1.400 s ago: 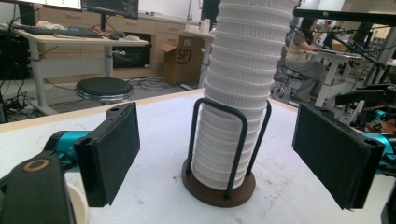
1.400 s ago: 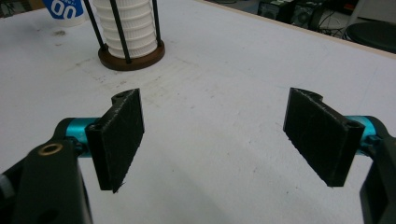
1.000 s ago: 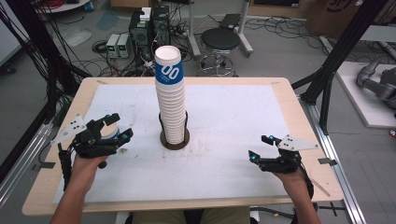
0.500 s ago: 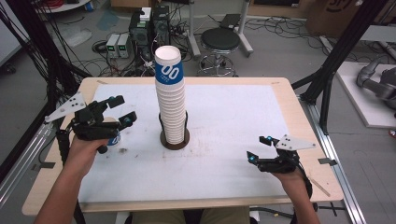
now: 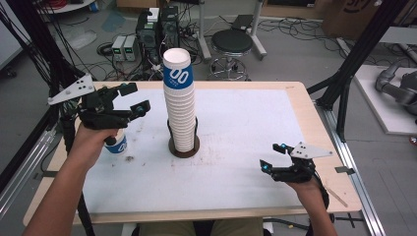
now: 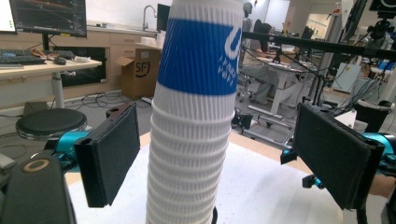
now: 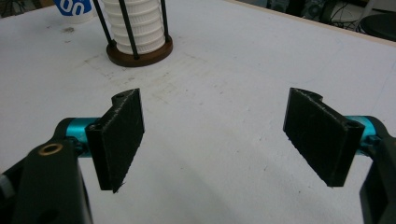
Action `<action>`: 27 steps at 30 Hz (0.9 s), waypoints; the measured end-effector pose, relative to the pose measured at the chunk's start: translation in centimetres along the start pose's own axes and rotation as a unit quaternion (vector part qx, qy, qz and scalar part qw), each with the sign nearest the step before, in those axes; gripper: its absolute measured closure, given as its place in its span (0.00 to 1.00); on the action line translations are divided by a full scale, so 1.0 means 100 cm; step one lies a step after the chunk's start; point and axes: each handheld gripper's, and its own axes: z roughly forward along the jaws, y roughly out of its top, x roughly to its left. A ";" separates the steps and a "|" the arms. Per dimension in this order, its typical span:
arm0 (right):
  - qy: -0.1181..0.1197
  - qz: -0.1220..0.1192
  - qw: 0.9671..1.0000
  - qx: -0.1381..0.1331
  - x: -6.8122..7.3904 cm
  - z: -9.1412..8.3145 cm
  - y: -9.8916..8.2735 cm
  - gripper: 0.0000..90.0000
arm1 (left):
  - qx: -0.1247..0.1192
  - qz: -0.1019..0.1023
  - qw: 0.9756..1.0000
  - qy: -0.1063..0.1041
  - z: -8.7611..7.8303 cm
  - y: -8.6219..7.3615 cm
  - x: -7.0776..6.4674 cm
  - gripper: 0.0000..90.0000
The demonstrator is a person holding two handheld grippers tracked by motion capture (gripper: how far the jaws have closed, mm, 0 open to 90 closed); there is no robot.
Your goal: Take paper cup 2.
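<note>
1. Your left gripper [image 5: 125, 101] hangs raised beside the tall stack of ribbed white paper cups [image 5: 180, 103], jaws wide apart and holding nothing; in the left gripper view the stack [image 6: 196, 116] stands between the two black pads without touching either.

2. The stack sits upright in a round dark wooden base with thin black guide rods [image 5: 184, 146] near the middle of the white-topped bench [image 5: 246, 123]. Its top cup carries a blue band with white lettering [image 5: 177, 76].

3. A single blue-and-white paper cup [image 5: 117, 144] stands on the bench just under your left hand, well apart from the stack.

4. Your right gripper [image 5: 275, 156] rests low near the bench's front right, jaws spread and empty; the right gripper view looks across bare bench toward the base [image 7: 139, 51].

5. Judged from the pictures, these cups are very light and thin-walled, and they will crush under a hard squeeze. The ribbing should give the pads some grip.

6. Take hold of the top cup on its blue band, just below the rim, closing gently; nested cups may cling, so the one beneath could lift with it.
</note>
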 end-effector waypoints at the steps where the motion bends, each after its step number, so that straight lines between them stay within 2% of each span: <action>1: 0.001 0.001 1.000 0.000 0.000 0.000 0.000 0.23 | -0.002 0.000 1.000 -0.002 0.002 0.003 0.000 0.17; 12: 0.002 0.000 1.000 0.001 -0.001 0.000 -0.001 0.23 | 0.004 0.012 1.000 -0.015 0.020 0.029 -0.002 0.17; 16: 0.002 0.002 1.000 0.000 -0.001 -0.001 0.000 0.23 | 0.011 0.014 1.000 -0.013 0.030 0.035 -0.001 0.17; 22: 0.001 0.001 1.000 -0.001 -0.001 -0.002 -0.001 0.23 | 0.005 0.016 1.000 -0.009 0.041 0.044 0.001 0.17; 27: 0.002 0.001 1.000 -0.001 -0.002 -0.002 -0.001 0.23 | 0.015 0.025 1.000 -0.005 0.053 0.050 -0.001 0.17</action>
